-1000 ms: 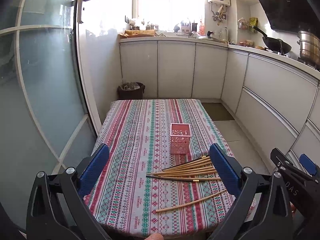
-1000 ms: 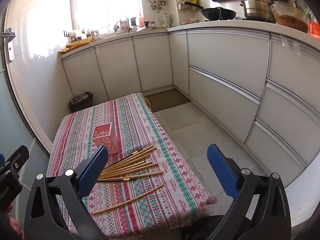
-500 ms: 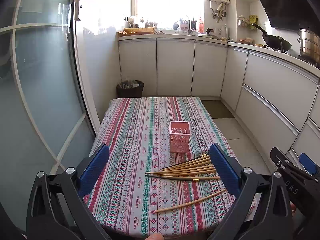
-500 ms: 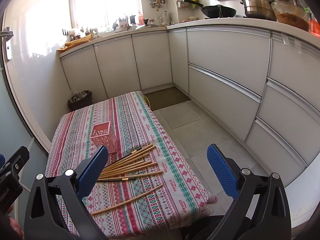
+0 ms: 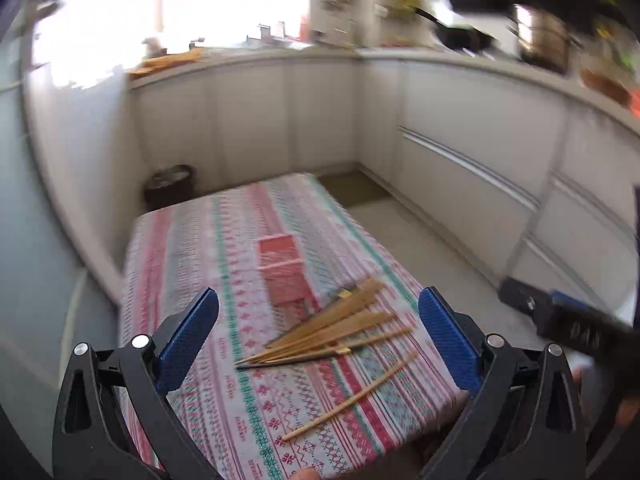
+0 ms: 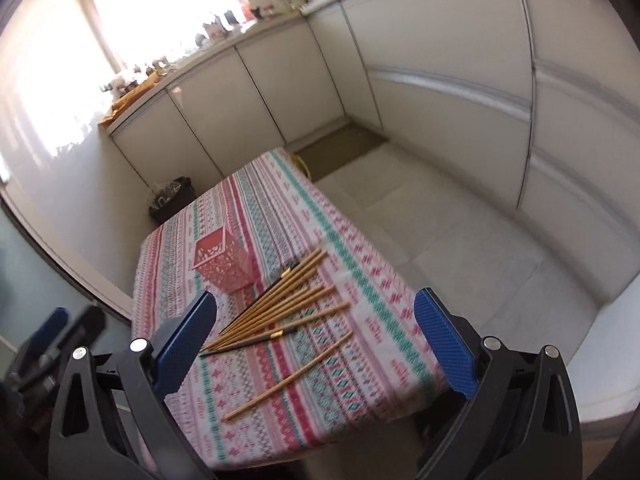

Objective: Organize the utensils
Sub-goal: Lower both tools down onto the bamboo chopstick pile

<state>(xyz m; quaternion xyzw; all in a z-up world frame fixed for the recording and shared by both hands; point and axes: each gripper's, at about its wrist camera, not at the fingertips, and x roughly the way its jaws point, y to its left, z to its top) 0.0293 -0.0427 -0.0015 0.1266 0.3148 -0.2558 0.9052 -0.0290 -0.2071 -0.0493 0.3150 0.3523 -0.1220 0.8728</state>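
Several wooden chopsticks (image 5: 336, 328) (image 6: 280, 304) lie fanned out on the striped tablecloth (image 5: 224, 392) (image 6: 360, 344), with one dark chopstick among them. A single chopstick (image 5: 352, 396) (image 6: 288, 376) lies apart, nearer the table's front edge. A pink mesh holder (image 5: 282, 270) (image 6: 224, 260) stands upright just behind the pile. My left gripper (image 5: 318, 338) hovers open above the near end of the table. My right gripper (image 6: 316, 336) is likewise open, above and short of the chopsticks. Neither holds anything.
White kitchen cabinets (image 5: 460, 152) (image 6: 440, 80) wrap the back and right walls. A dark waste bin (image 5: 170, 184) (image 6: 172, 198) stands on the floor beyond the table's far end. Tiled floor (image 6: 460, 248) lies to the right of the table. A glass door (image 5: 24, 240) is at left.
Both grippers have swung and tilted down toward the table, with motion blur in the left view. The chopsticks and holder now look closer. Both stay open.
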